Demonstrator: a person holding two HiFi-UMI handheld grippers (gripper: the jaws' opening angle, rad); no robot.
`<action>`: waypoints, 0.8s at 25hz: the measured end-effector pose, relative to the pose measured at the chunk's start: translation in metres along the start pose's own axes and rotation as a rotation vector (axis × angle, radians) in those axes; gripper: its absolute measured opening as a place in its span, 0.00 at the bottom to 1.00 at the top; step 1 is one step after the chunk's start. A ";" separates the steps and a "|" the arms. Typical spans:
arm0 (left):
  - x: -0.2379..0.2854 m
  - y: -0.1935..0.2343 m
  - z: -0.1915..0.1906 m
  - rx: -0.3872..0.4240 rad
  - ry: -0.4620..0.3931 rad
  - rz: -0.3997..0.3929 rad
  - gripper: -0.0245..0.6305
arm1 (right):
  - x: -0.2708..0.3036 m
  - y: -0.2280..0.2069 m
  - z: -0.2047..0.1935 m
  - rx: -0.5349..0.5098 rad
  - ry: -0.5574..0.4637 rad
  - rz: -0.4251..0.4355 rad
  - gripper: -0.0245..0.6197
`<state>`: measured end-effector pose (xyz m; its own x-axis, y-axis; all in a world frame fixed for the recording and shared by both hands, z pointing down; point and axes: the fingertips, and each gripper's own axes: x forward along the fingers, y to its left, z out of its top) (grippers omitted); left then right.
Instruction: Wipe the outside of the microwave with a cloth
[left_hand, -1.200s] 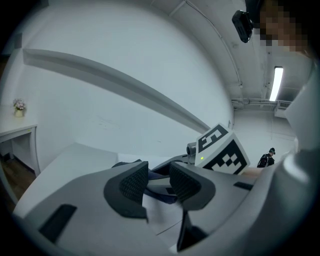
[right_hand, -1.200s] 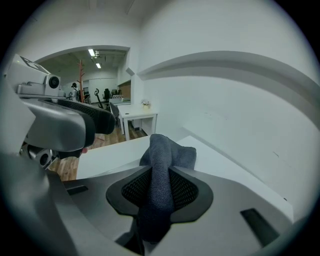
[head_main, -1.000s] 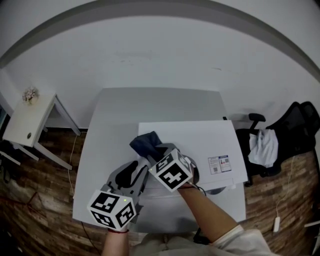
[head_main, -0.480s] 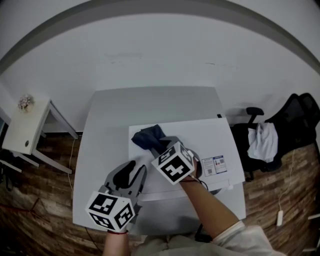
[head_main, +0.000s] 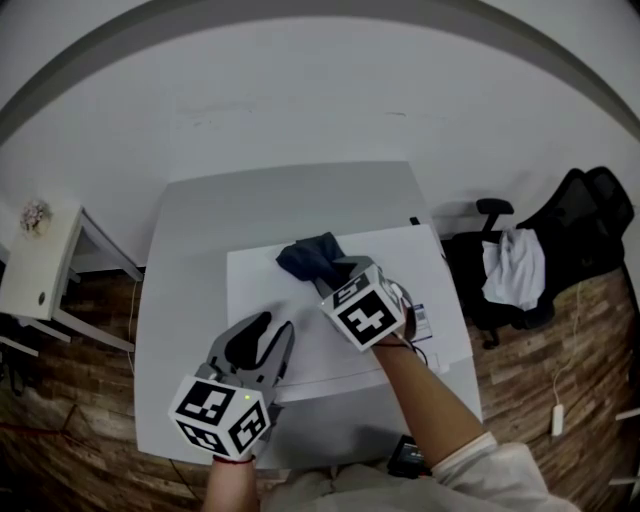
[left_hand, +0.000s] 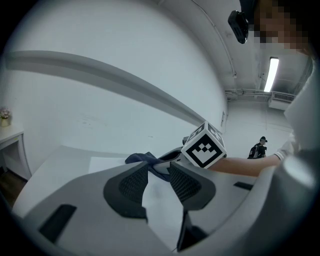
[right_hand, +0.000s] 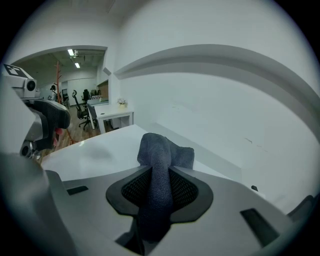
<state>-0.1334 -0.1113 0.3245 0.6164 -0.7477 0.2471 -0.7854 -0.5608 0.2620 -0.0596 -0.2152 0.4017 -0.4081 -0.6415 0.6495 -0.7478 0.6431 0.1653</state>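
A white microwave (head_main: 262, 292) stands on a grey table (head_main: 200, 225); I look down on its flat top. A dark blue cloth (head_main: 310, 255) lies bunched on that top near the back edge. My right gripper (head_main: 336, 274) is shut on the cloth and points down at the top. In the right gripper view the cloth (right_hand: 159, 155) runs up between the pads of the right gripper (right_hand: 159, 192). My left gripper (head_main: 268, 336) hovers over the microwave's front left part, open, with nothing between its fingers. In the left gripper view the left gripper (left_hand: 159, 176) points toward the cloth (left_hand: 140, 159).
A printed label (head_main: 419, 318) sits on the microwave top at the right. A small white side table (head_main: 30, 265) stands left of the grey table. A black office chair (head_main: 570, 235) with a white garment is at the right. A white wall runs behind.
The right gripper has slid the cloth across the microwave top toward the back right. The left gripper has shifted a little along the front left.
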 end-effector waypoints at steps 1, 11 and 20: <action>0.003 -0.003 0.000 0.003 0.004 -0.005 0.23 | -0.002 -0.006 -0.002 0.004 0.001 -0.004 0.22; 0.026 -0.027 -0.003 0.024 0.031 -0.033 0.23 | -0.020 -0.058 -0.030 0.041 0.019 -0.058 0.22; 0.043 -0.044 -0.004 0.029 0.042 -0.048 0.23 | -0.043 -0.110 -0.061 0.090 0.037 -0.120 0.22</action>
<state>-0.0720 -0.1172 0.3269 0.6546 -0.7046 0.2739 -0.7559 -0.6061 0.2474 0.0715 -0.2330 0.4011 -0.2951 -0.6947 0.6559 -0.8344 0.5219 0.1773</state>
